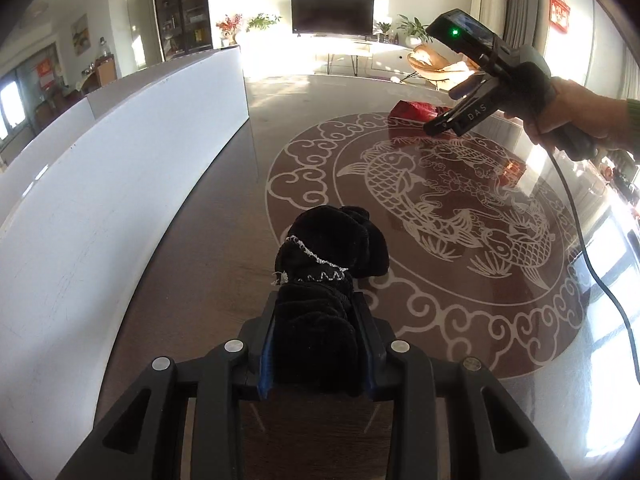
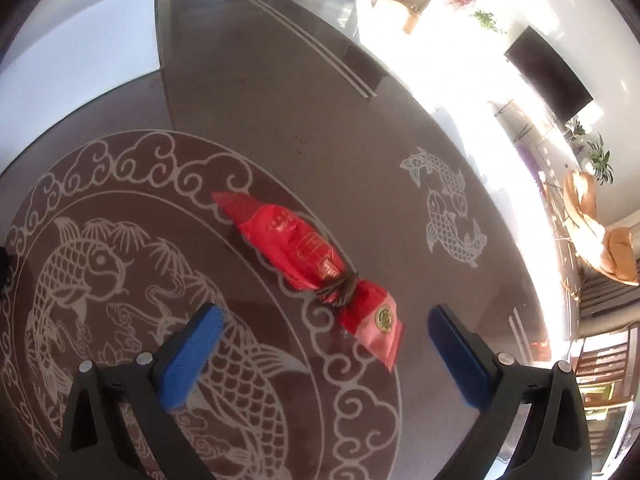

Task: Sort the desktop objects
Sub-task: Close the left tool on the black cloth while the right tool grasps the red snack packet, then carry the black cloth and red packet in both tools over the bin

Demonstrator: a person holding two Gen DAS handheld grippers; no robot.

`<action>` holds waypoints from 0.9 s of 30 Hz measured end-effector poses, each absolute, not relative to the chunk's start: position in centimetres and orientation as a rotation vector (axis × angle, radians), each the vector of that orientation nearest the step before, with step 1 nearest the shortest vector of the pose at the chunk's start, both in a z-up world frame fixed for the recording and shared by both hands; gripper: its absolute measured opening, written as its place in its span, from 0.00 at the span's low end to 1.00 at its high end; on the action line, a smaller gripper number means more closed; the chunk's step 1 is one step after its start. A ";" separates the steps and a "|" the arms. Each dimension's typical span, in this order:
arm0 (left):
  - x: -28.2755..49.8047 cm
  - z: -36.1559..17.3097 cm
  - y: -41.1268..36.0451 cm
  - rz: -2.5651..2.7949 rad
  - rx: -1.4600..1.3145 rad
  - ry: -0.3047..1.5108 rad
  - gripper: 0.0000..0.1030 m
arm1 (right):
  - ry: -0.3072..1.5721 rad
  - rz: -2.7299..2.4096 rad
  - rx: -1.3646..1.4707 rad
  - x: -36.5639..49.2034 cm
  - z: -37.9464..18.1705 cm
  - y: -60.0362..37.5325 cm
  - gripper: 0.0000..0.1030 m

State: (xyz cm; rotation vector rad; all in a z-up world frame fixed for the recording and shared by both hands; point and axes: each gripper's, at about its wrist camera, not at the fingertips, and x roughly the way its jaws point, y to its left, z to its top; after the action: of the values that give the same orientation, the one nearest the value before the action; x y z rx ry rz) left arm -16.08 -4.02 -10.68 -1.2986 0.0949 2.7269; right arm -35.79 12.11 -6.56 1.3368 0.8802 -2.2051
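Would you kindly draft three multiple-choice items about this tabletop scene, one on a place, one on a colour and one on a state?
1. Where does the red packet lie?
A. inside the white box
B. on the table, over the round fish pattern's cloud border
C. between the left gripper's fingers

2. What colour is the cloth bundle in the left gripper?
A. black
B. yellow
C. white

3. How does the right gripper stand?
A. shut on the packet
B. shut on nothing
C. open, fingers wide apart, nothing between the pads

Answers:
1 B, the right wrist view shows the packet flat on the table across the patterned ring.
2 A, the left wrist view shows black fabric with pale stitching clamped between the pads.
3 C, both blue pads stand well apart near the packet's tied end, touching nothing.
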 end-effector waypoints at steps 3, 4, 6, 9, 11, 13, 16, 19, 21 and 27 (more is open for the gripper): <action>-16.1 -10.6 -4.1 2.724 -1.298 0.091 0.33 | 0.856 -2.207 1.312 -37.1 -6.9 11.1 0.98; -16.2 -10.6 -4.0 2.724 -1.299 0.094 0.33 | 0.801 -2.209 1.324 -37.5 -6.8 11.1 0.84; -16.2 -10.6 -3.8 2.726 -1.299 0.099 0.33 | 0.648 -2.205 1.369 -37.7 -6.5 11.5 0.53; -16.2 -10.6 -3.8 2.725 -1.300 0.099 0.33 | 0.630 -2.235 1.381 -35.3 -6.4 11.2 0.26; -16.1 -10.6 -3.8 2.725 -1.300 0.097 0.33 | 0.610 -2.265 1.373 -32.2 -6.4 10.9 0.25; -15.6 -10.5 -3.7 2.726 -1.301 0.087 0.33 | 0.471 -2.304 1.399 -28.3 -6.4 11.5 0.25; -14.4 -10.5 -3.0 2.710 -1.300 0.108 0.33 | 0.244 -2.314 1.408 -20.8 -6.3 12.7 0.25; -13.5 -10.5 -2.5 2.714 -1.304 0.108 0.39 | 0.149 -2.323 1.368 -14.0 -6.3 13.1 0.27; -13.6 -10.6 -2.5 2.710 -1.327 0.095 0.63 | 0.123 -2.340 1.333 -11.4 -6.2 13.4 0.51; -14.4 -11.0 -3.0 2.695 -1.363 0.072 0.81 | 0.183 -2.356 1.345 -11.1 -6.5 13.8 0.78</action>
State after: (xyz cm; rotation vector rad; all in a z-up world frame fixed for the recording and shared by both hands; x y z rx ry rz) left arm -14.38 -3.02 -10.98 -1.3630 0.0716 2.6948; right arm -11.10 13.83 -6.45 1.3446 0.1827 -2.3558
